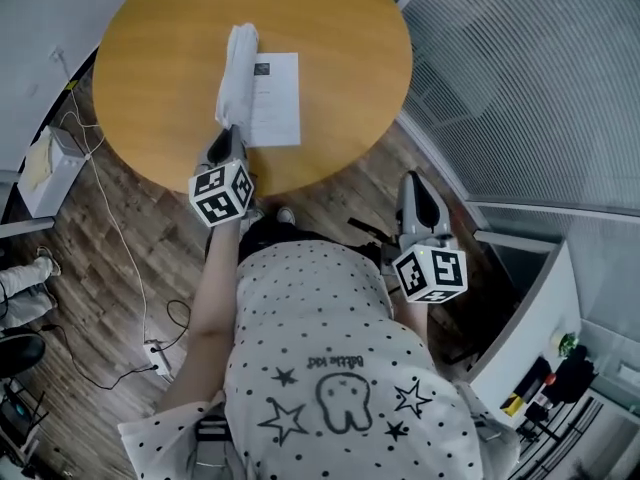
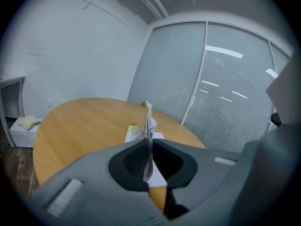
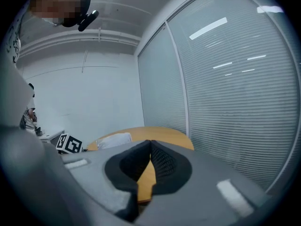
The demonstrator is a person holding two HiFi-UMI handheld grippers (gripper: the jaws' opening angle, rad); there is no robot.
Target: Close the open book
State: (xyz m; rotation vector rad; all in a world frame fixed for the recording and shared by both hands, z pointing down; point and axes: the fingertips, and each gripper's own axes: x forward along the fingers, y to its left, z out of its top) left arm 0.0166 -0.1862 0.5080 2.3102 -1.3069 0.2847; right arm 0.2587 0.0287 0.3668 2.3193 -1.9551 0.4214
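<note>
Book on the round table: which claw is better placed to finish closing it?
Left. The left claw is shut on the raised half of the book, probably ready to swing it over. The right claw is shut, empty, and off the edge of the table.

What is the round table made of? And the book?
The round table looks like wood or wood-look laminate: orange-brown, faint grain streaks, smooth with a soft sheen. The book looks like thin paper: white printed pages, and the lifted part curves floppily where the left gripper pinches it.
</note>
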